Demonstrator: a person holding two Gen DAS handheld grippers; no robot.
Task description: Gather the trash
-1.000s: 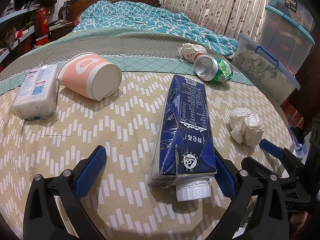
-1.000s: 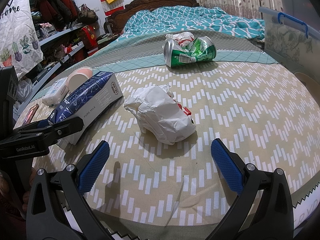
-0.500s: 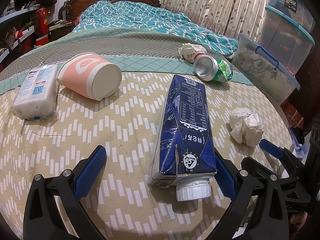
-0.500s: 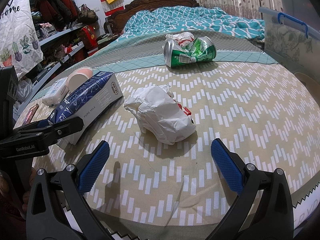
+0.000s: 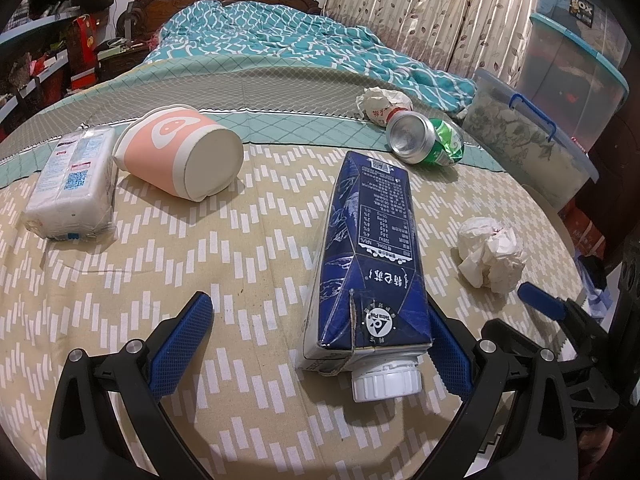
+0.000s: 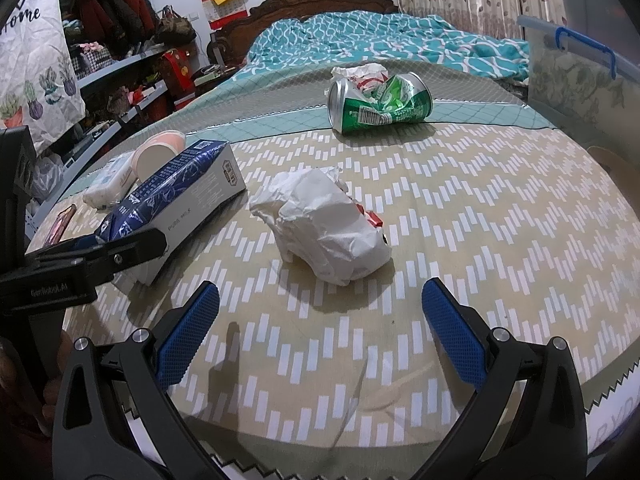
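My left gripper was spread wide over the patterned bedspread, with the capped end of the blue milk carton lying between its blue pads. The right pad sat just against the carton's side, partly hidden behind it, and I could not tell whether they touched; the left pad was well apart from it. The carton lay flat, its white screw cap pointing back toward me.

My right gripper was also wide open and held nothing. Just ahead of its pads lay a crumpled white paper wad with a bit of red showing at one edge; what the red was I could not make out.

Farther out, a crushed green drink can rested on its side near the teal border, with another crumpled wrapper just behind it, half hidden by the can. On the left, a pink-and-white paper cup lay tipped over beside a soft pack of tissues. From the right wrist view these two were mostly blocked by the carton and my left gripper's black frame. A clear storage bin stood beyond the bed's edge, cut off by the lens rim.
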